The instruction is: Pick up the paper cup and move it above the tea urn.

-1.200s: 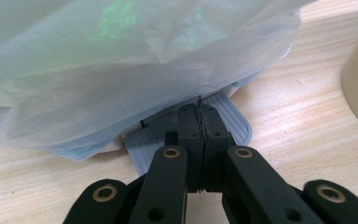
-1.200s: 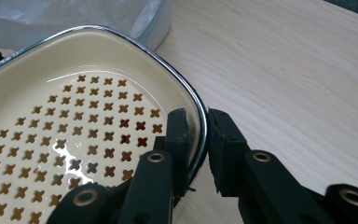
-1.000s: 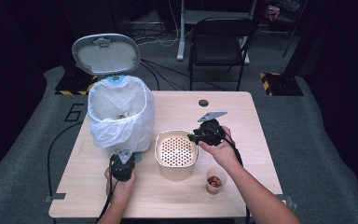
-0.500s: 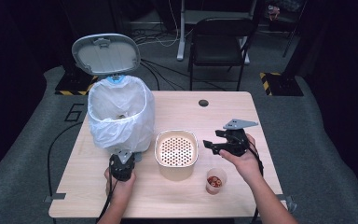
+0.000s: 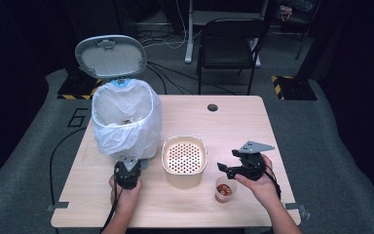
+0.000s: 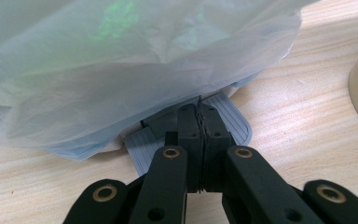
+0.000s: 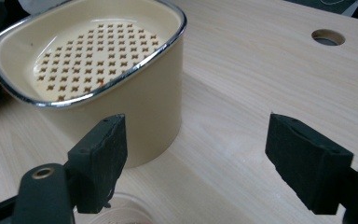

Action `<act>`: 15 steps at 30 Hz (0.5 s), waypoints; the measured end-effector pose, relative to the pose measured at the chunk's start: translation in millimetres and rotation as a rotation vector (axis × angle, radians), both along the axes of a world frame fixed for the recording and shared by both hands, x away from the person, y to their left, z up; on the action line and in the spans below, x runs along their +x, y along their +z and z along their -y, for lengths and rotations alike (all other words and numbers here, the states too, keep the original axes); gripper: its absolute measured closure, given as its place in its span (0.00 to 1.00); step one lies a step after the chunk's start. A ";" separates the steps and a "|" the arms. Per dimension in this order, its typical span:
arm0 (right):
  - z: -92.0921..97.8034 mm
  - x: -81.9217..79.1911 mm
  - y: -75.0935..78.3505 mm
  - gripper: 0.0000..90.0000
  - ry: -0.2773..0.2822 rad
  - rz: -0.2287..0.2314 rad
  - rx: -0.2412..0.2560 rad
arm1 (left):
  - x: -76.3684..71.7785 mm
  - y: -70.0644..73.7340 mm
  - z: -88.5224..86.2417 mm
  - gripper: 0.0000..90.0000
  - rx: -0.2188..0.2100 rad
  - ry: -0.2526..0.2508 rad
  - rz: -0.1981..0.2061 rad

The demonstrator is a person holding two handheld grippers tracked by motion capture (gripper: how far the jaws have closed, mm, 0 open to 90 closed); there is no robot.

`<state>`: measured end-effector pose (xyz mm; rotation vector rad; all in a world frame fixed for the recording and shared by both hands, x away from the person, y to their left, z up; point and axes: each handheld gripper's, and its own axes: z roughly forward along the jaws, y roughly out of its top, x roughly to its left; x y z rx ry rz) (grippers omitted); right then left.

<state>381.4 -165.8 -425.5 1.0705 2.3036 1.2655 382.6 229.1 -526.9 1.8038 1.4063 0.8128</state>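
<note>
Left hand-held gripper (image 6: 200,122) closed on pedal (image 6: 233,122) (bin's) | right hand-held gripper (image 7: 196,163) open above cup (image 5: 223,189)

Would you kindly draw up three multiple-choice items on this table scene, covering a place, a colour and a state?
1. Where is the small cup with red bits?
A. Inside the bin
B. On the table, near the right gripper
C. On the chair

2. What colour is the perforated container?
A. Cream
B. Green
C. Black

3. How are the left gripper's jaws?
A. Wide open
B. Holding the cup
C. Shut, over the bin's pedal

Answers: 1 B, the high view shows the cup just below the right gripper. 2 A, its wall is cream with a metal rim. 3 C, the left gripper view shows the jaws pressed together above the grey pedal.
</note>
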 end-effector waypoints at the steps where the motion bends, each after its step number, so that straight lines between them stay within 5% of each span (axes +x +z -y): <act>1: -0.3 -3.1 -4.0 0.20 0.012 -0.002 0.004 | 0.0 0.0 -0.1 0.99 0.000 -0.001 0.000; 15: -3.9 -29.0 -15.0 0.15 0.086 -0.014 -0.001 | 0.1 -0.1 -0.3 0.99 0.000 0.000 0.001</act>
